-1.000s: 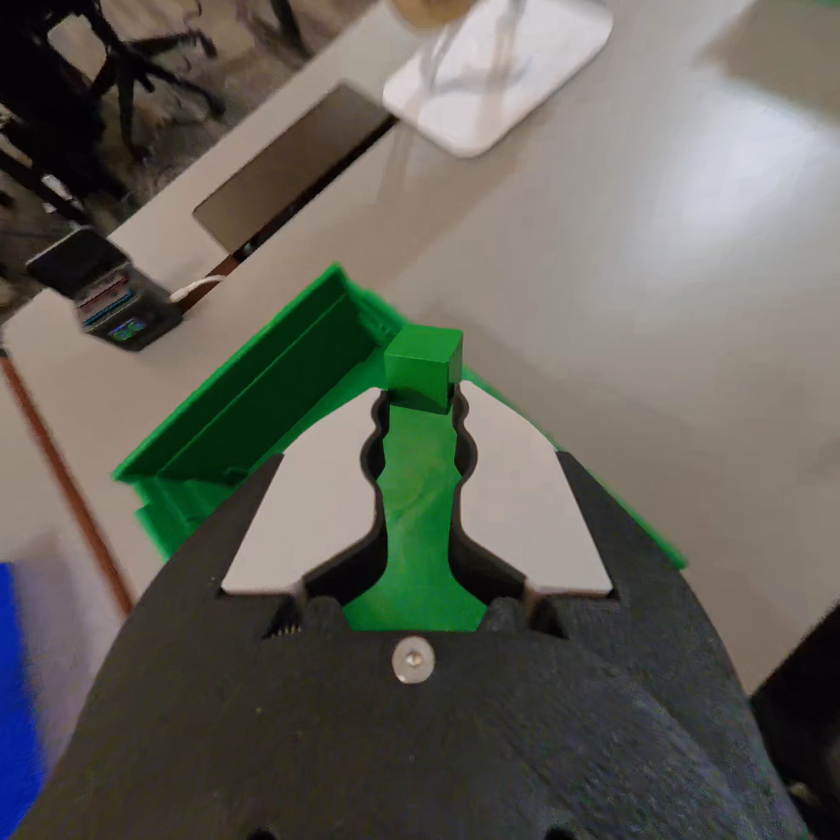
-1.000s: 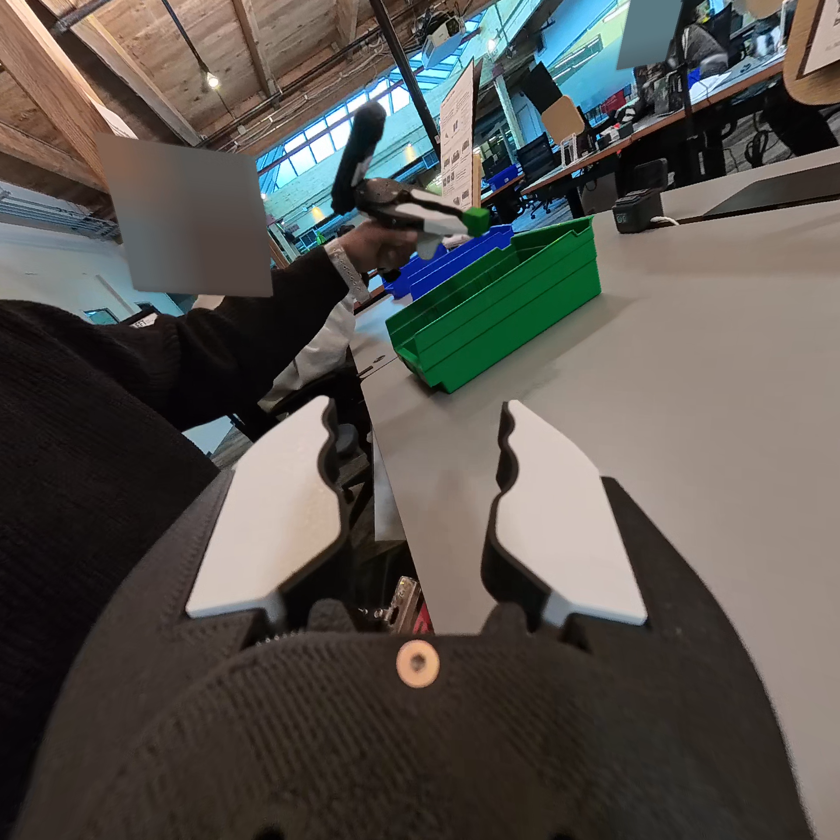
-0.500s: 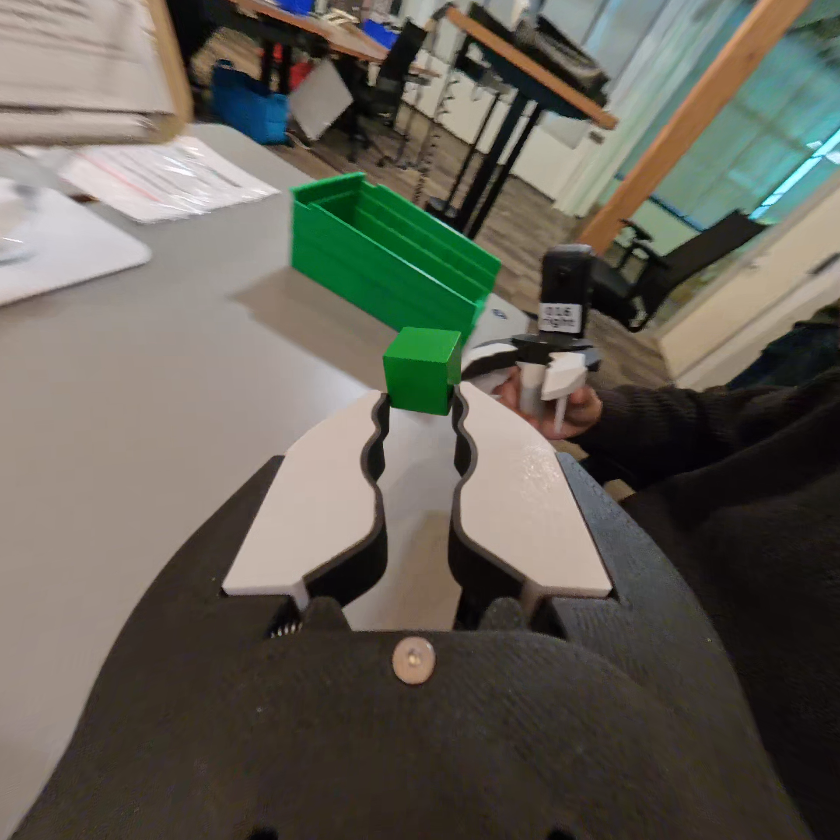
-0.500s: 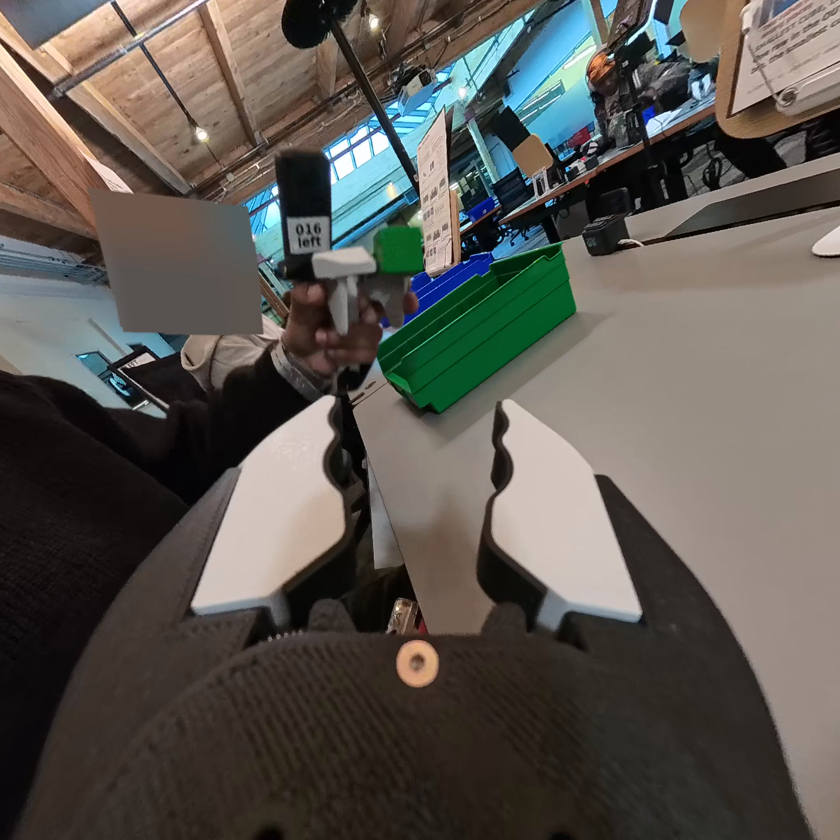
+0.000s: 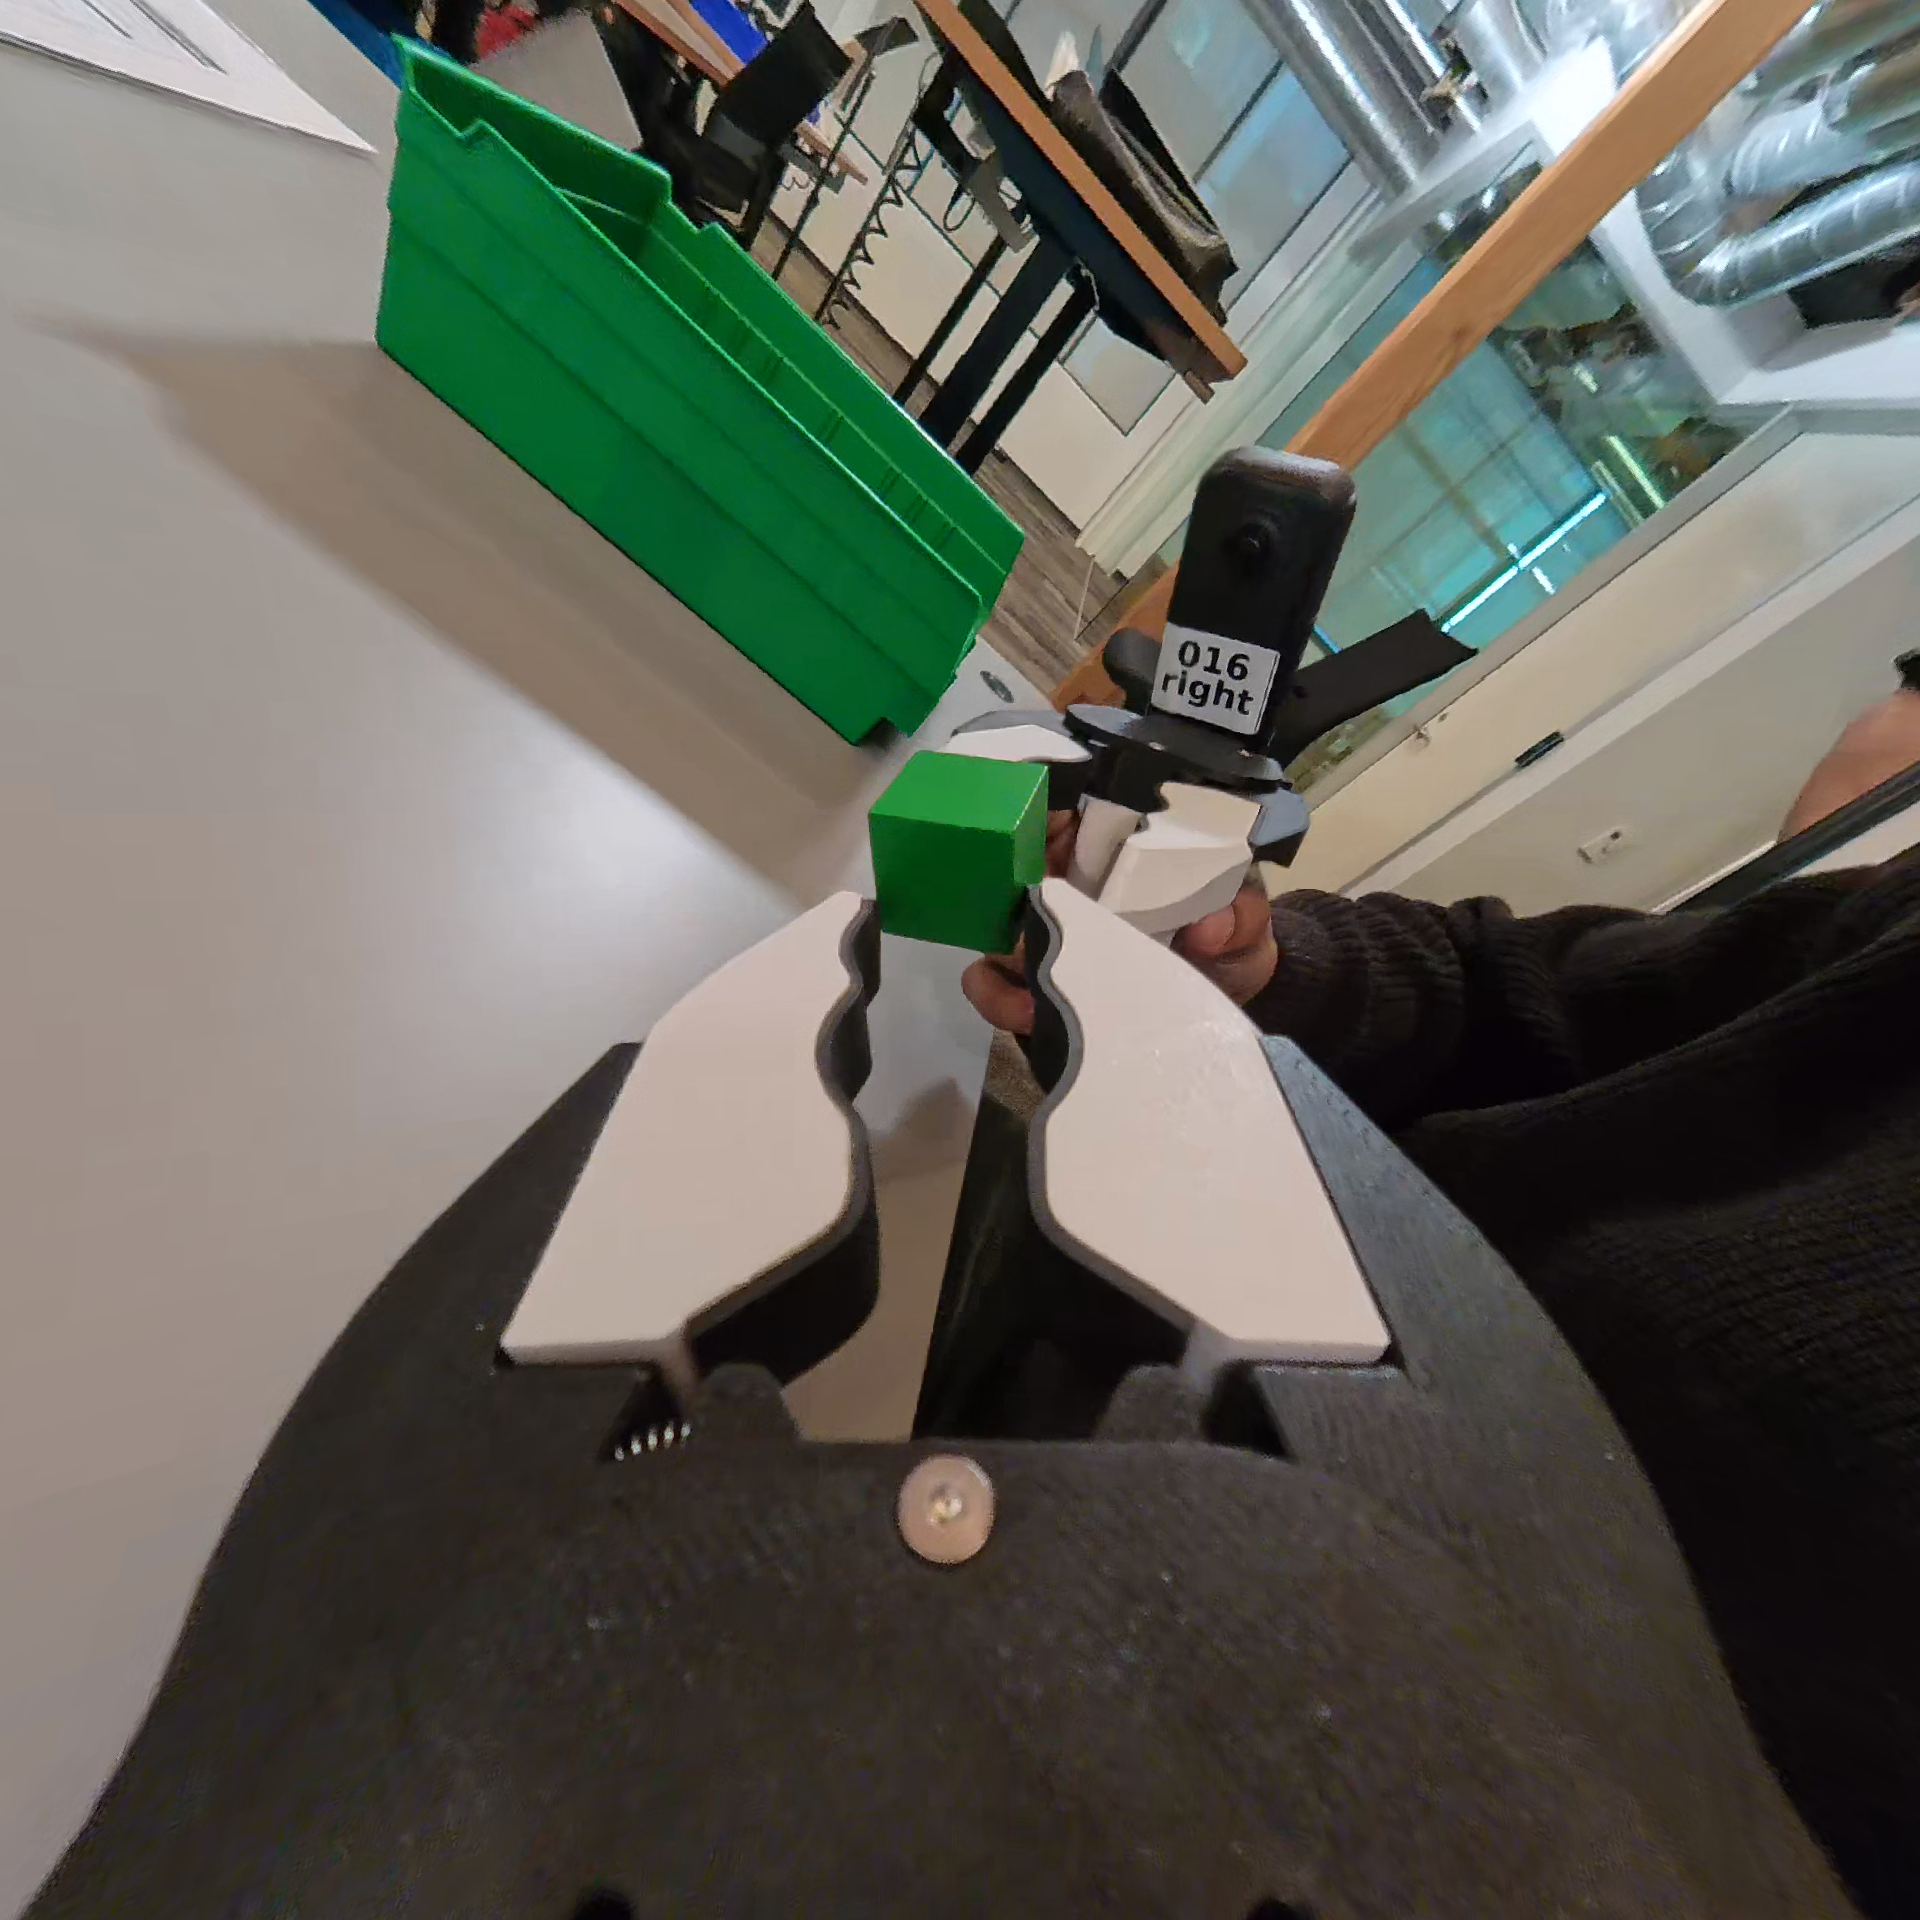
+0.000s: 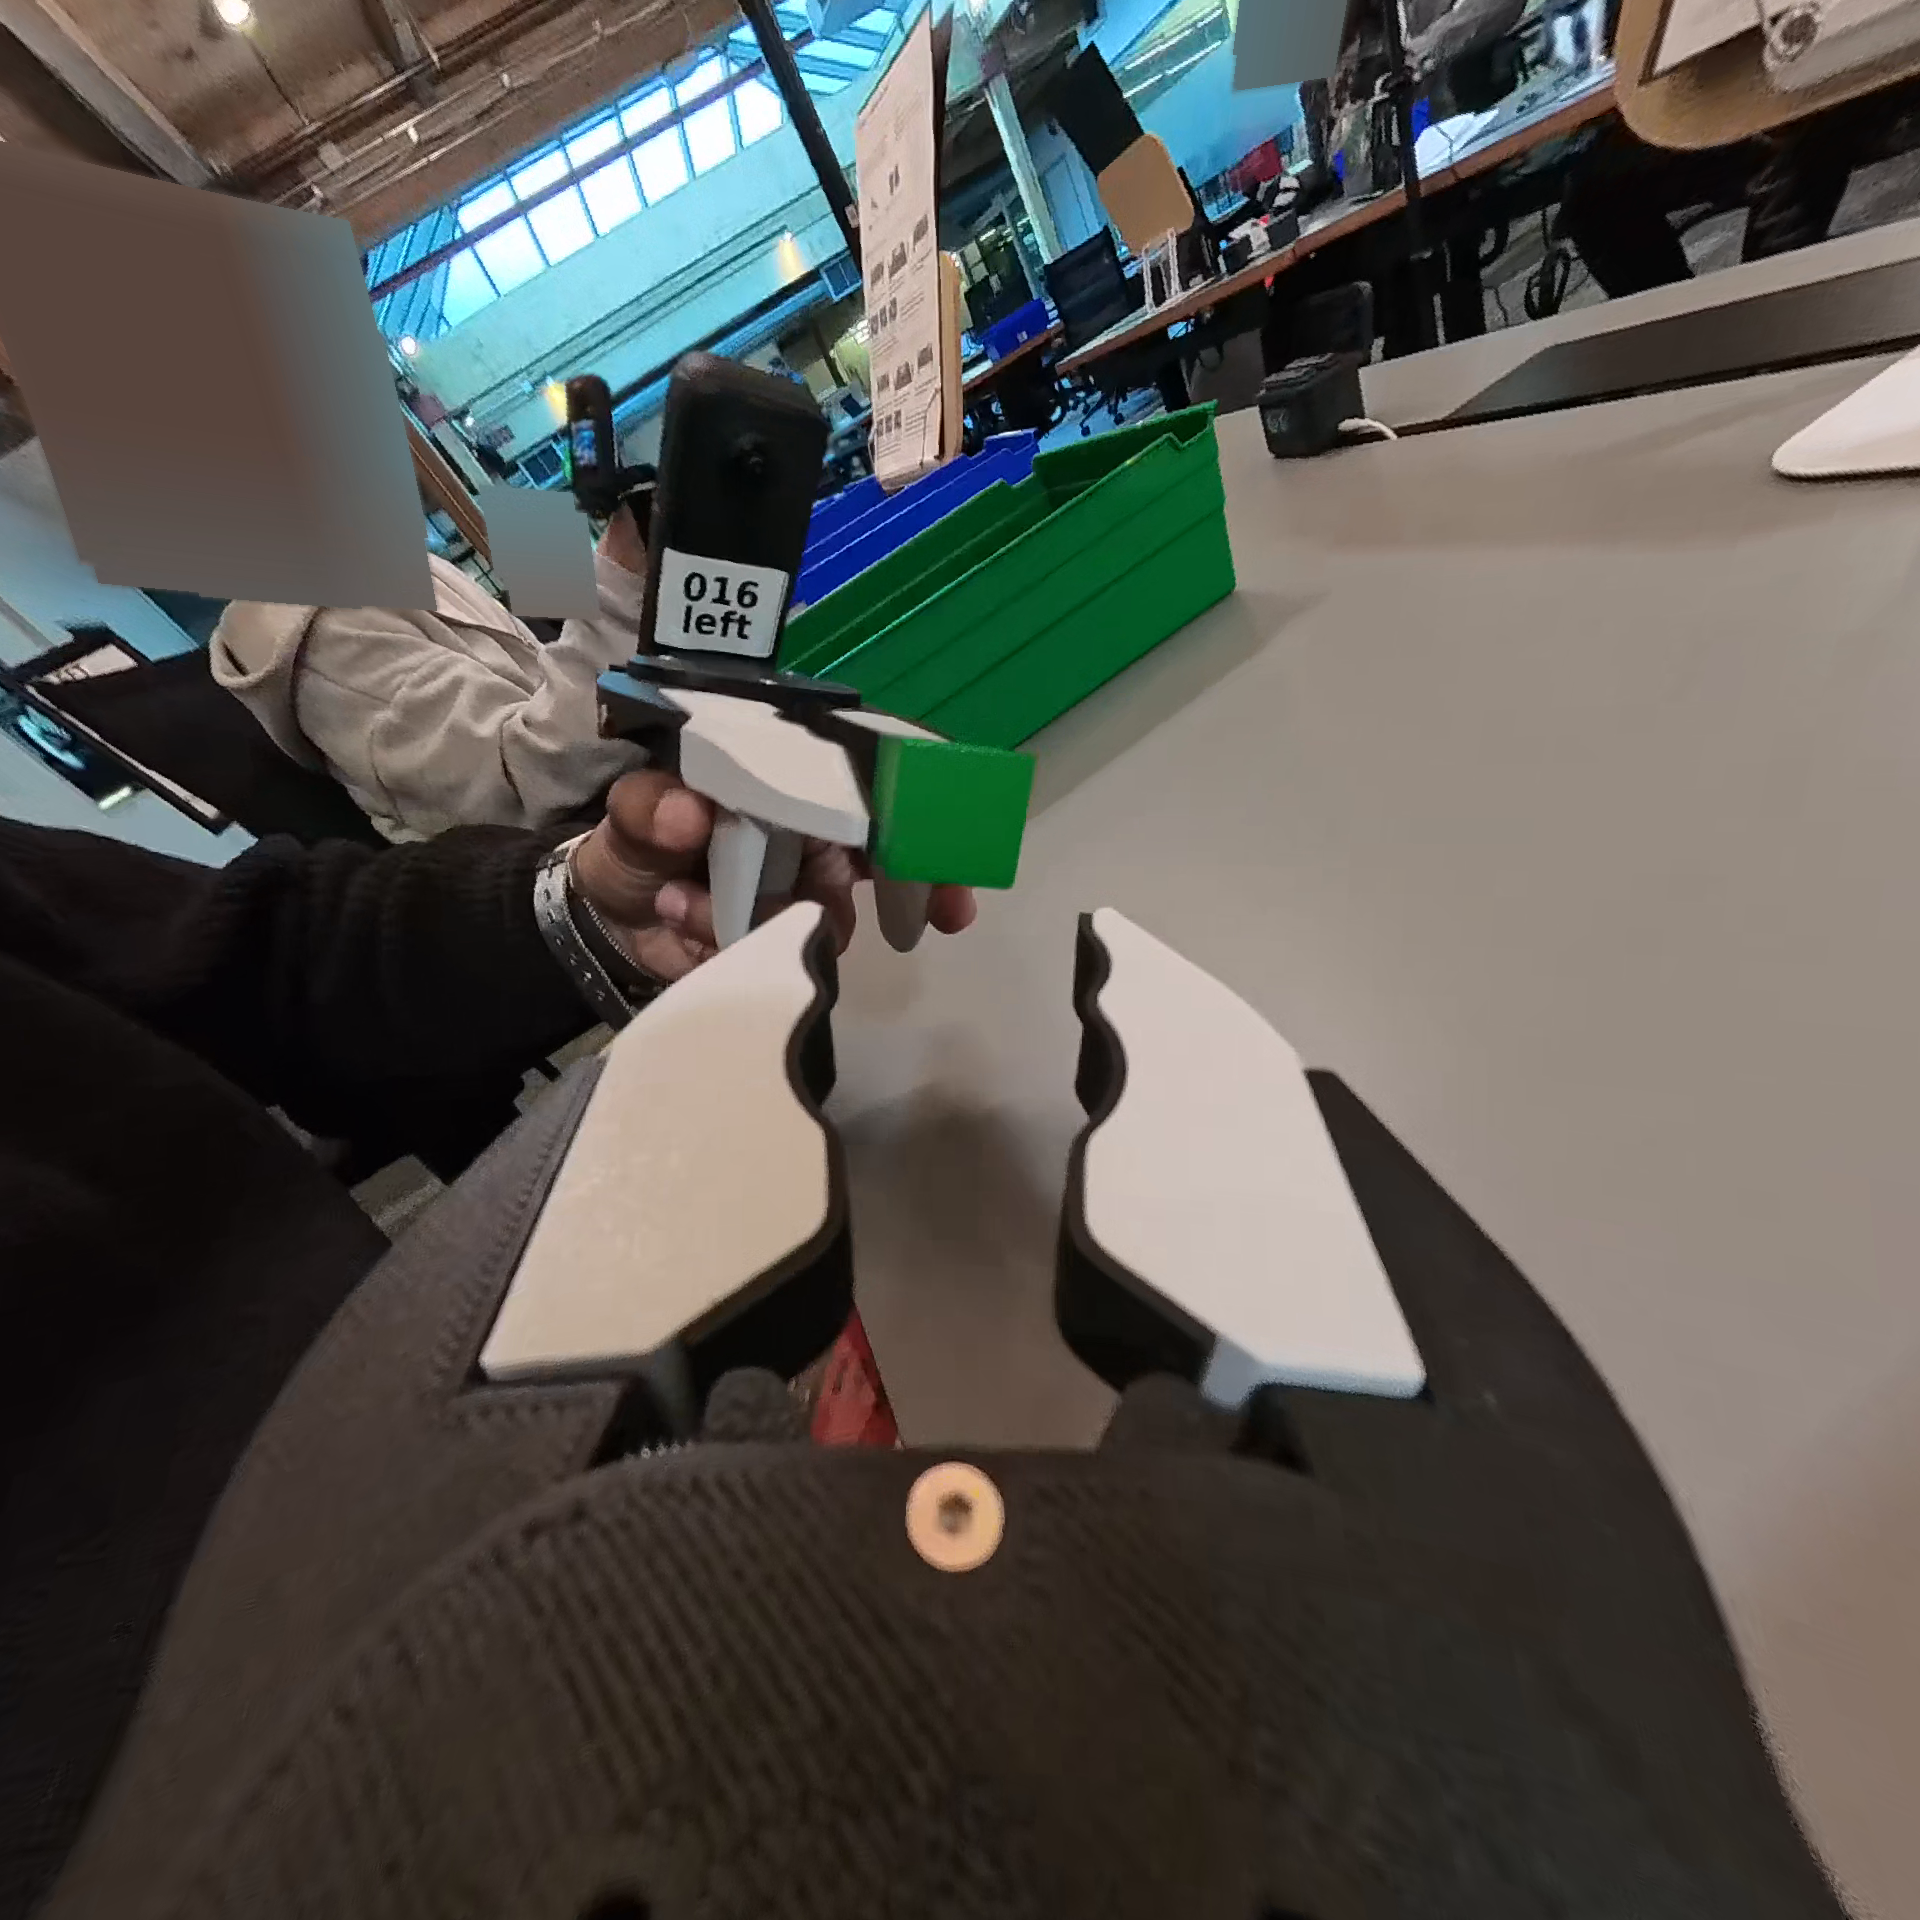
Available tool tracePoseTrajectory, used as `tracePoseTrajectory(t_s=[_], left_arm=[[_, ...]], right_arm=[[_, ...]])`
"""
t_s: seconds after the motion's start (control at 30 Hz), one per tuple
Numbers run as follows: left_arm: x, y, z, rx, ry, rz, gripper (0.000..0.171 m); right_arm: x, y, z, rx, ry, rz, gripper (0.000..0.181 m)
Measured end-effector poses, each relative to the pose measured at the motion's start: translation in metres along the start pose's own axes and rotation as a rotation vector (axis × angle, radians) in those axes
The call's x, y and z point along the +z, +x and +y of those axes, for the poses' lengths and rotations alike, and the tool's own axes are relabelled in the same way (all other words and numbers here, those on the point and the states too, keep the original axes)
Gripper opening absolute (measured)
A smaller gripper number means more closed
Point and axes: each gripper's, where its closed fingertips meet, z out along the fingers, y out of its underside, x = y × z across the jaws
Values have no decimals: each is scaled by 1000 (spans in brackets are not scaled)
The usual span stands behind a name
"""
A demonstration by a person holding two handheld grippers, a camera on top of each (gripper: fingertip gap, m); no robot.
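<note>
My left gripper is shut on a green cube, pinched at the fingertips and held in the air above the grey table. In the right wrist view the cube hangs just beyond my right gripper, which is open and empty, with the left gripper's fingers on it. The right gripper also shows in the left wrist view, just behind the cube, pointing towards it. A green bin stands on the table behind.
Blue bins lie behind the green bin. A small black box with a cable and a white flat base sit at the table's far side. A person in a beige top sits to the left.
The left gripper has swung away from over the green bin and come down close in front of the right gripper, cube still held. The right gripper has turned towards it and stayed open.
</note>
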Motion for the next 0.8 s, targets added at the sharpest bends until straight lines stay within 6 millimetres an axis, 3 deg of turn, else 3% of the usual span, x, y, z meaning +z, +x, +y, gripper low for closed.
tracePoseTrajectory(t_s=[0.17,0.3,0.5,0.8], left_arm=[[1,-5,12,54,-52,-24,27],[5,-6,19,45,-71,-13,27],[7,-5,25,31,-92,5,27],[7,-1,28,22,-86,62,33]], right_arm=[[-3,5,-5,115,48,-45,40],[-1,7,3,160,15,-65,38],[5,3,12,152,-20,-90,27],[4,1,14,152,-44,-111,26]])
